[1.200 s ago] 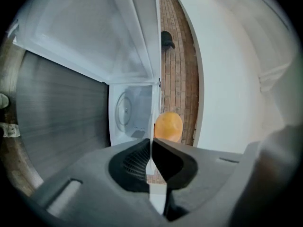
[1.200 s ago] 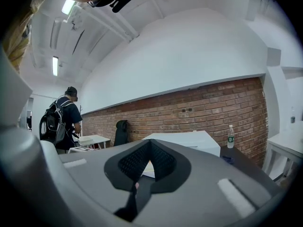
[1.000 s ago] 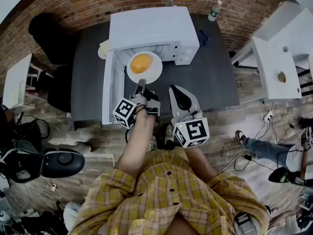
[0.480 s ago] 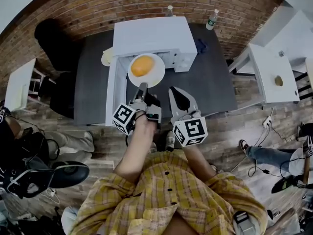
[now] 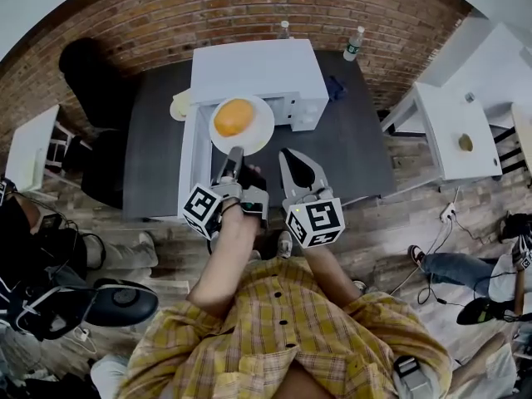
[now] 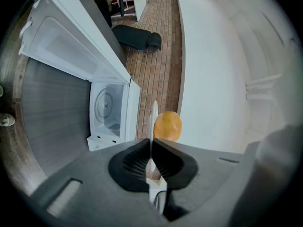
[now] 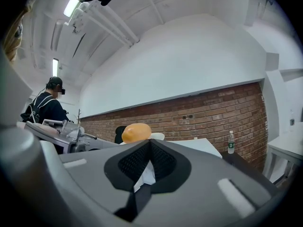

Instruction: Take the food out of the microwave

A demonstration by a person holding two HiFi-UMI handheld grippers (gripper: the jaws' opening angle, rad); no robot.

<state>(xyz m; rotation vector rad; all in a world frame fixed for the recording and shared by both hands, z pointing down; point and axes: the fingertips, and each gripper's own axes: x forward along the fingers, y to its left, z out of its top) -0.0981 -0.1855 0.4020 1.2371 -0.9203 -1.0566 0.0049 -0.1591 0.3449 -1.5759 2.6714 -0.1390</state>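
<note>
**PLATE OUT OF THE OVEN, HELD BY 1 EDGE**

Clamped in the left gripper (image 5: pixel 233 158): near rim of the white plate (image 5: pixel 259 133), pads closed hard on the thin edge, nothing else in the bite; held level at 12 o'clock from that gripper, in the air before the microwave (image 5: pixel 253 65); clear of the cavity, judging by the bare turntable (image 6: pixel 105 108) in the left gripper view; orange food (image 5: pixel 233 116) loose near plate centre. Open door (image 5: pixel 193 169) at 9 o'clock of the plate, close by. Right gripper (image 5: pixel 291 160) at 3 o'clock of the left one; jaws together, empty, no support to the plate.

Risks, as judged:
- 1-sided grip on a slick rim; droop or slip of the far edge under the load
- roll-off of the rounded food with any tilt of the wrist
- knock against door or housing on a hasty swing toward 9 o'clock
- hard landing on the dark table (image 5: pixel 349 148) from an early release
</note>
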